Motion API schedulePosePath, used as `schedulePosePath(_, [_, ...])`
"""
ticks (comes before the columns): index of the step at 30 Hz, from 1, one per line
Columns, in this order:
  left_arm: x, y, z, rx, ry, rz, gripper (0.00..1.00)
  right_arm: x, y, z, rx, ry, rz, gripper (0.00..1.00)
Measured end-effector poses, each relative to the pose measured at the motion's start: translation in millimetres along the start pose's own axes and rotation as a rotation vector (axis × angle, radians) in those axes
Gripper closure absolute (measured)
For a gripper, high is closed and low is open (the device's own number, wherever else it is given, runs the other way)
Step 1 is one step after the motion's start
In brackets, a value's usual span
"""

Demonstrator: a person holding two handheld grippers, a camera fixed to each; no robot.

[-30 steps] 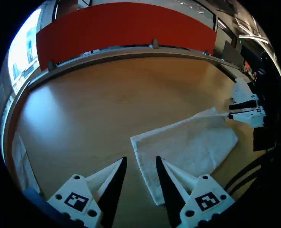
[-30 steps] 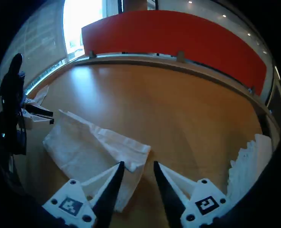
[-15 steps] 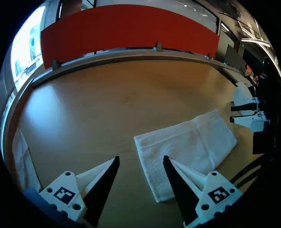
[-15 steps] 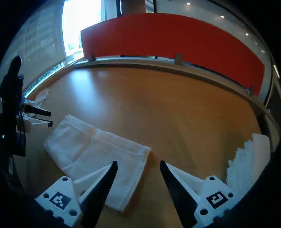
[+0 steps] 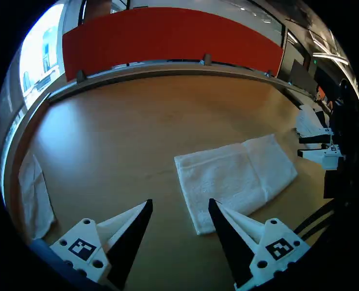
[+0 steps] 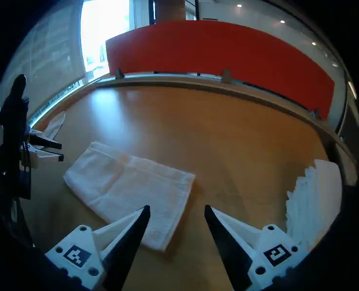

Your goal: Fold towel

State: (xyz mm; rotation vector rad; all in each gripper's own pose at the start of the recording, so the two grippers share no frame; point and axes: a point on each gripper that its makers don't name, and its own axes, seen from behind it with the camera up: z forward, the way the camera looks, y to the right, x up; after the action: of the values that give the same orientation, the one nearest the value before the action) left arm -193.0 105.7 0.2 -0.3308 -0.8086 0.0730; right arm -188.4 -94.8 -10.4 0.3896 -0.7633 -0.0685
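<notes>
A white towel lies folded flat on the wooden table, with a fold line across it. My left gripper hovers open just short of the towel's near corner, nothing between its fingers. The right gripper appears at the far right of the left gripper view, beside the towel's other end. In the right gripper view the same towel lies ahead and to the left. My right gripper stands open above its near edge. The left gripper shows at the left edge, held by a dark-sleeved hand.
A stack of white towels sits at the right in the right gripper view. Another white cloth lies at the table's left edge in the left gripper view. A red partition runs along the table's far edge.
Both grippers opened and let go of the towel, which dropped flat onto the table in a folded shape. Both have since drawn back a little from it.
</notes>
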Motion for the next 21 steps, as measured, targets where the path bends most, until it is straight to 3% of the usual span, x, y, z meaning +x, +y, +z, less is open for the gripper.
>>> schedulePosePath(8, [-9.8, -6.0, -14.4, 0.034, 0.005, -0.019, 0.15, -4.8, -2.1, -6.2, 0.006, 0.002, 0.000, 0.13])
schedulePosePath(21, [-27.9, -23.0, -49.4, 0.113, 0.018, -0.080, 0.15, -2.3, -15.5, 0.5, 0.049, 0.001, -0.066, 0.14])
